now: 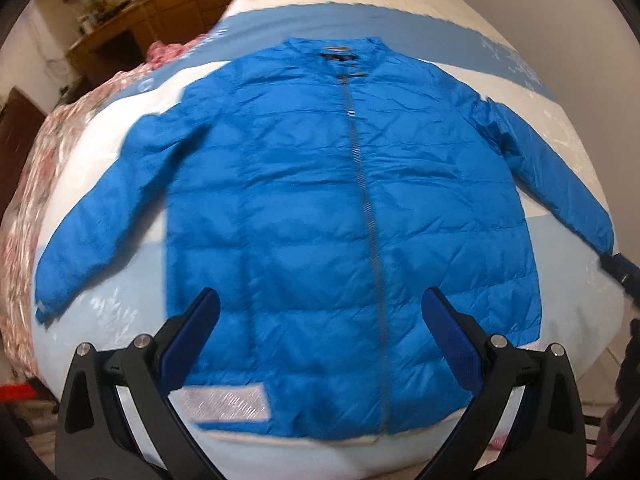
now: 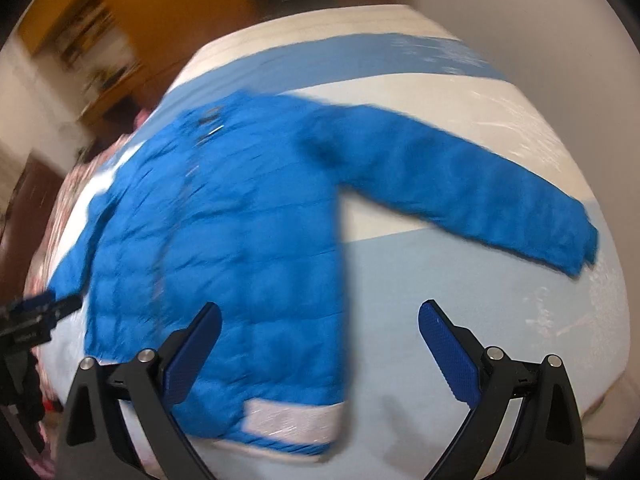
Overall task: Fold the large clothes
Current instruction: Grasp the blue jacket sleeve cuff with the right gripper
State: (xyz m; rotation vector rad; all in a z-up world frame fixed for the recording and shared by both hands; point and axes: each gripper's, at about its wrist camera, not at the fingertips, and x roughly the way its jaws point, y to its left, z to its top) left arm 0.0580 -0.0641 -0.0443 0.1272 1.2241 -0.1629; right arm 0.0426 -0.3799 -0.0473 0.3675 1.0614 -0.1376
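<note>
One blue puffer jacket (image 1: 320,216) lies flat, zipped, both sleeves spread, on the bed (image 1: 560,320). My two tools, left tool (image 1: 320,344) and right tool (image 2: 320,356), hover above its hem, jaws spread wide, gripping nothing.

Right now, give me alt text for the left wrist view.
A blue jacket lies flat and zipped on a striped bed, sleeves spread. The left hand-held gripper hovers open above its hem.

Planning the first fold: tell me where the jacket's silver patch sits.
In the left wrist view the silver patch lies on the blue jacket at its near hem, left of the zipper, just beyond the left gripper.
</note>
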